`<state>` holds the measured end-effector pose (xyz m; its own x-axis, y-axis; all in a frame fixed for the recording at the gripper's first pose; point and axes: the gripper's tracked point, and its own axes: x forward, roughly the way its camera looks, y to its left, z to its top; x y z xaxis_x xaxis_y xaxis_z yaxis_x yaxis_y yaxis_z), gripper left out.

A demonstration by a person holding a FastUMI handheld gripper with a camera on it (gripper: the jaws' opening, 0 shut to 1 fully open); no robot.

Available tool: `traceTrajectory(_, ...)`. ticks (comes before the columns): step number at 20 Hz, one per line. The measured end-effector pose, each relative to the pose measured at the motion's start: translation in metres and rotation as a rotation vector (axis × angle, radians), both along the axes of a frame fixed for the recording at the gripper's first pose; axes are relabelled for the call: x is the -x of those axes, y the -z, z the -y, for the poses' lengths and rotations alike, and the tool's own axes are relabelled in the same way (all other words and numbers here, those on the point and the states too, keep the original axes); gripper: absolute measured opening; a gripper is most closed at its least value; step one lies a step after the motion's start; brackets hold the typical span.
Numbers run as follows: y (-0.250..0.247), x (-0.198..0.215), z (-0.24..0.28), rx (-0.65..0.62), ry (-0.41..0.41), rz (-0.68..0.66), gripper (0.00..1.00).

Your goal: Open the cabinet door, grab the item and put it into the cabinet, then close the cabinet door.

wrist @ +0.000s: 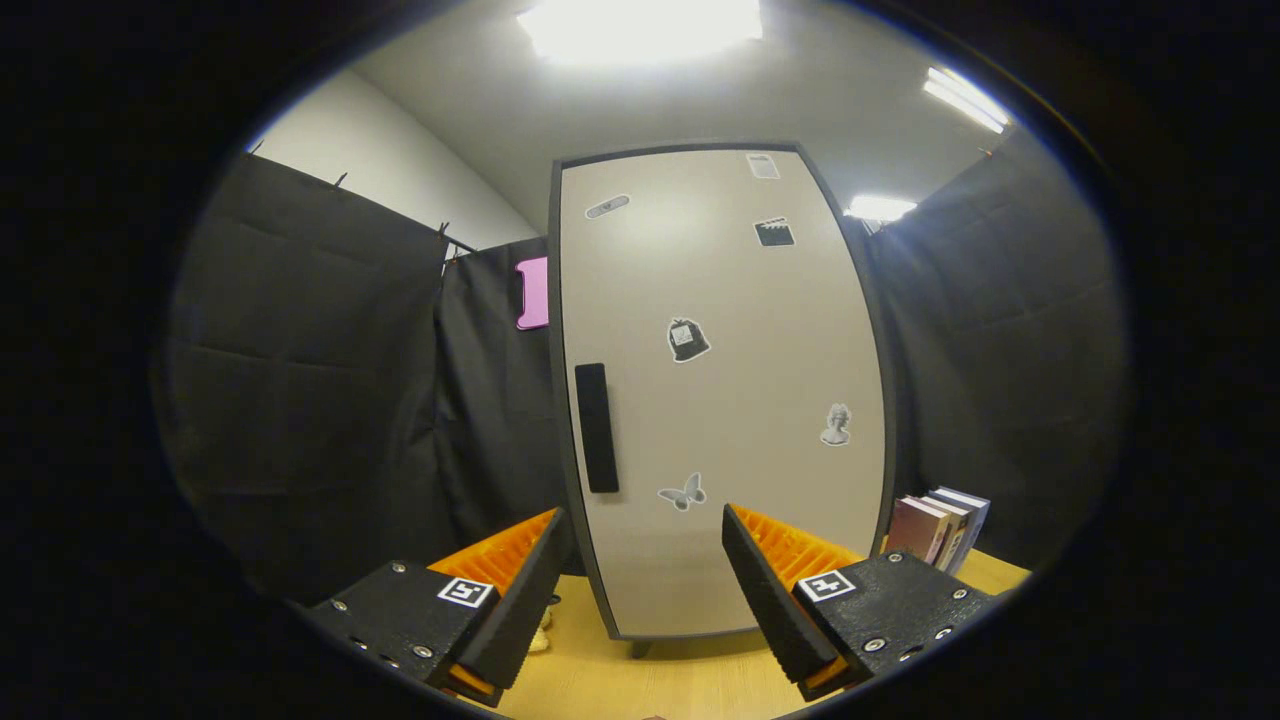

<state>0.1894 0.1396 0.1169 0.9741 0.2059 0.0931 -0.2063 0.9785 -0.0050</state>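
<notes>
Desk (690, 680): light wood top. Standing on it, far centre, a cabinet (720, 400) on short feet, door shut. To its right, a row of upright books (940, 528). Near left, a small pale object (541, 636), mostly hidden; cannot identify.

Place: a recording booth inside a room.
Walls: black cloth (300, 380) clipped to a rail, white wall (400, 170) behind.
Light: ceiling panels (640, 25).
Furniture: cabinet (720, 390) with stickers, books (940, 525), wooden table (650, 680).
</notes>
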Motion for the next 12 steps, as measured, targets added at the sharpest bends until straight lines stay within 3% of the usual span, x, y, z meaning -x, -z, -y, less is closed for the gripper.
traceTrajectory(12, -0.04, -0.094, -0.043, 0.003, -0.007, 0.05, 0.94)
